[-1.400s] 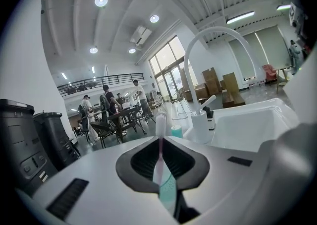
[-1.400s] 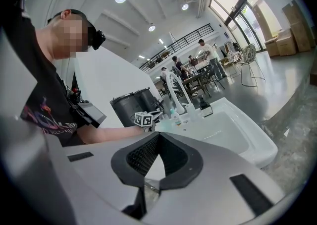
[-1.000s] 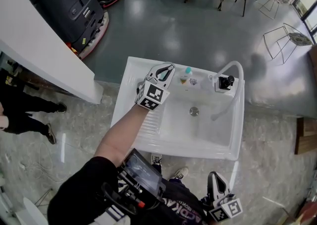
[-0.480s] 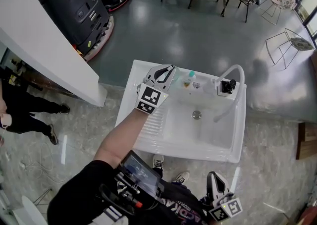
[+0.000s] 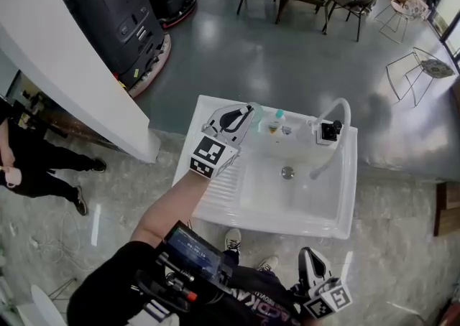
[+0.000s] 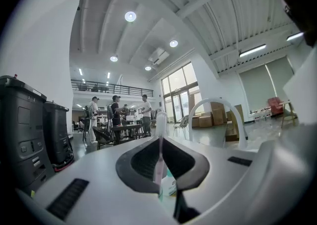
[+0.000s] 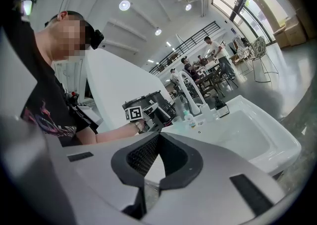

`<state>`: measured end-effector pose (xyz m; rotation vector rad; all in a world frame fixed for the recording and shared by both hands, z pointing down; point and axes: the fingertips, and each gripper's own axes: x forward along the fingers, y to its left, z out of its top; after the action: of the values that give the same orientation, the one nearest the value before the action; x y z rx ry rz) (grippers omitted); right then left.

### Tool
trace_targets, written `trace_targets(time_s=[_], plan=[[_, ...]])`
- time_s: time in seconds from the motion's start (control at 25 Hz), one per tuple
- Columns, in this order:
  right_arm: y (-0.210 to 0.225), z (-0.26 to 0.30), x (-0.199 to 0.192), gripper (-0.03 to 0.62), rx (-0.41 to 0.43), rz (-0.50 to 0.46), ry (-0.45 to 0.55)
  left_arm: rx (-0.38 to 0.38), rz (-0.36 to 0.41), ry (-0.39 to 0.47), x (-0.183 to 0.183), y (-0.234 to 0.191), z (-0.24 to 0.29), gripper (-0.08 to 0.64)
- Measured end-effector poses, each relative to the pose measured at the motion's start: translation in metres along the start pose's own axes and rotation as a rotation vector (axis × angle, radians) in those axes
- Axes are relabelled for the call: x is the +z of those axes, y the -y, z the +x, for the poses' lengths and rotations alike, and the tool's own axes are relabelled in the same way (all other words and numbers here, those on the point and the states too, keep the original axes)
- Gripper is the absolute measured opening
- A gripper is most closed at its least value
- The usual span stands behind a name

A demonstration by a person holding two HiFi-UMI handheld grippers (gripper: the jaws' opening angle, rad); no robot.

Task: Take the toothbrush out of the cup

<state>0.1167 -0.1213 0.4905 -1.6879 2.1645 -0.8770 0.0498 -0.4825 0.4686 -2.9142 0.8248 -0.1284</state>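
My left gripper (image 5: pixel 243 113) hangs over the back left ledge of the white sink (image 5: pixel 215 192), and its jaws are shut on a pale toothbrush (image 6: pixel 159 155). The brush stands upright between the pads, with its white head (image 6: pixel 160 120) above them. In the right gripper view, a translucent cup (image 7: pixel 177 119) stands on the ledge just right of that gripper (image 7: pixel 157 115). From the head view the gripper hides most of the cup. My right gripper (image 5: pixel 311 261) is low by the person's waist, jaws together, holding nothing (image 7: pixel 148 169).
A small bottle with a teal cap (image 5: pixel 277 122) stands on the ledge beside the cup. The white arched faucet (image 5: pixel 336 108) has a black fitting (image 5: pixel 329 131) at its base, and the drain (image 5: pixel 287 171) lies in the basin. Black machines (image 5: pixel 118 19) stand at the back left, and a person (image 5: pixel 29 166) at the left.
My left gripper has risen over the sink's back ledge, still shut on the toothbrush. The right gripper has stayed low at the bottom of the view.
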Motion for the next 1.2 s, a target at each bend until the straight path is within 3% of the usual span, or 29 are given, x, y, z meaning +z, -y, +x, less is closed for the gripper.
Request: trace_targets(time_s=[0.2,0.56,0.88,1.2], plan=[[0.008,0.000,-0.014,0.008,0.020,-0.013,-0.038,-0.023,0.011,0.008,0.013,0.011,-0.016,0.025],[-0.004,0.006,-0.001,0.008,0.097,-0.021,-0.019,-0.043,-0.012,0.031,0.040,0.038,-0.054,0.025],[-0.004,-0.015,0.004,0.008,0.189,-0.066,-0.066,-0.028,-0.032,-0.002,0.043,0.088,-0.098,0.025],[-0.002,-0.049,0.011,0.008,0.256,-0.042,-0.071,0.001,-0.057,-0.017,0.054,0.146,-0.136,0.025]])
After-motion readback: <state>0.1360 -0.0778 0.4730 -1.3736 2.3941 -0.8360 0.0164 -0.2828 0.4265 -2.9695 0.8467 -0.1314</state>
